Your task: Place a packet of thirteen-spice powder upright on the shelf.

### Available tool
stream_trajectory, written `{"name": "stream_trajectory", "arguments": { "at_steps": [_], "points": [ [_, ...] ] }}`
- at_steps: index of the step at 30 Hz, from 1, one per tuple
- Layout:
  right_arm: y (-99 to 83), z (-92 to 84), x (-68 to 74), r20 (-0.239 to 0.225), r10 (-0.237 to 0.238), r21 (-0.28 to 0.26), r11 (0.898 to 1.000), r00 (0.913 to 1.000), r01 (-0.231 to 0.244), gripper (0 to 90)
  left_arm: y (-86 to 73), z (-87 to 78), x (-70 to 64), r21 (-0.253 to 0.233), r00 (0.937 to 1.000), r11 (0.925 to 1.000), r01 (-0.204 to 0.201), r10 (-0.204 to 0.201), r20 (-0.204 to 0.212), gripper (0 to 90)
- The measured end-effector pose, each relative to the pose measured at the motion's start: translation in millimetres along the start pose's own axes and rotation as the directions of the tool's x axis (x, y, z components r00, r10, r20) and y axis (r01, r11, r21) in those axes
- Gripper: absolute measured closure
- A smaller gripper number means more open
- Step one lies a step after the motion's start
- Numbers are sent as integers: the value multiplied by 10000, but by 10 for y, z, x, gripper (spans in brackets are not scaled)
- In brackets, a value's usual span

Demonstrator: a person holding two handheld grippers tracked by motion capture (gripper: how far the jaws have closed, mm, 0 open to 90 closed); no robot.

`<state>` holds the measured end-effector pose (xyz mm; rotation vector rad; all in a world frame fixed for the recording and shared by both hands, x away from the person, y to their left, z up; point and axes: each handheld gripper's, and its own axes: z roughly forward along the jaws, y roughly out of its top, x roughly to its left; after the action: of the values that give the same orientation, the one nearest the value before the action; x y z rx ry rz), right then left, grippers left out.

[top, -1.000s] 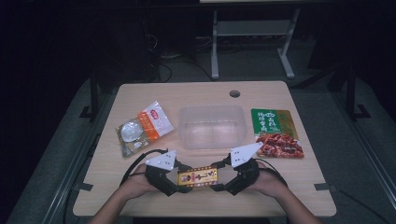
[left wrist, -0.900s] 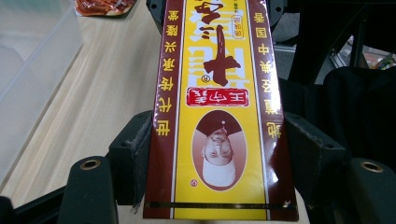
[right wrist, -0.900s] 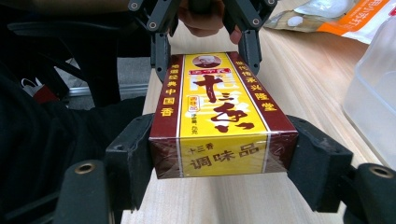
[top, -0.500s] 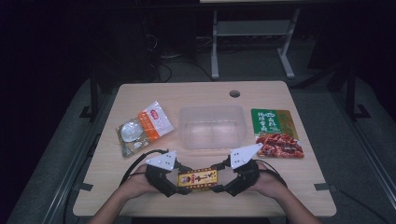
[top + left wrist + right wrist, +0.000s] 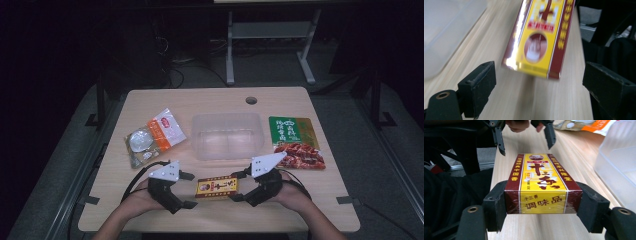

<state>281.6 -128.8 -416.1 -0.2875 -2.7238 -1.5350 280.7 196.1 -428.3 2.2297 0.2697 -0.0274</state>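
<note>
While the right gripper (image 5: 543, 207) clamps the near end of the yellow-and-maroon cardboard seasoning box (image 5: 216, 187) between its two black pads, the left gripper (image 5: 188, 190) has just been opening, and its jaws now stand wide and clear of the box's far end, with nothing pressed between them.

Item in hand: seasoning box, film-wrapped, printed face up, at the front edge of the pale wooden table (image 5: 220, 100), between the two grippers. In the left gripper view its free end (image 5: 534, 60) appears raised slightly off the wood, though blur makes this uncertain.

Nearby stock:
- Clear rectangular plastic tub (image 5: 227, 135), empty, just behind the box.
- Orange-and-white plastic pouch with a clear window (image 5: 152, 137), left of the tub.
- Green flat packet (image 5: 291, 131), right of the tub, with a red-printed packet (image 5: 301, 156) at its near edge.

Step in hand, as judged: one-handed carry of the box by the right gripper, the tub being the likely destination.

Handling notes: keep the pads square on the two maroon side faces, since the glossy film may slip under a loose hold. Lift before travelling, so the free end clears the tub's near wall. Keep the box level while moving. Draw the left gripper aside, out of the path.
</note>
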Motion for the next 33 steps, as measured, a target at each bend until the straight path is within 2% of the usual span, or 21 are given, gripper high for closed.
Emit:
{"name": "stream_trajectory", "arguments": {
  "at_steps": [2, 4, 5, 8, 14, 18, 22, 30, 33],
  "points": [
    [1, -20, -6, 94, 83, 64, 9999, 9999, -84, 322, -32, -22, 1, 0, 9994, 9997, 238, -238, -236, 112],
    [7, -40, -2, 193, 133, 96, 9999, 9997, -135, 322, -42, -40, 7, 67, 9990, 9996, 291, -288, -335, 114],
    [10, -49, -2, 222, 146, 116, 9998, 9996, -149, 322, -63, -65, 0, 88, 9970, 9989, 465, -458, -622, 117],
    [18, -71, 1, 378, 131, 263, 9996, 9992, -141, 322, -98, -108, -16, -12, 9924, 9975, 701, -699, -1012, 123],
    [74, -116, -14, 588, 93, 452, 9989, 9982, -119, 322, -167, -157, -72, -13, 9855, 9941, 1085, -1077, -1309, 130],
    [169, -165, -19, 654, 10, 335, 9994, 9979, -32, 322, -230, -184, -154, -108, 9820, 9921, 1247, -1249, -1418, 131],
    [232, -204, -74, 852, -3, 237, 9997, 9964, -18, 322, -263, -206, -142, 185, 9824, 9945, 1032, -990, -1582, 134],
    [390, -277, -240, 1191, 45, -2, 10000, 9929, -45, 321, -324, -230, -91, 131, 9813, 9945, 1035, -999, -1644, 147],
    [452, -289, -307, 1314, 5, 71, 10000, 9913, -14, 322, -339, -244, -81, 146, 9809, 9943, 1053, -1014, -1661, 147]
  ]
}}
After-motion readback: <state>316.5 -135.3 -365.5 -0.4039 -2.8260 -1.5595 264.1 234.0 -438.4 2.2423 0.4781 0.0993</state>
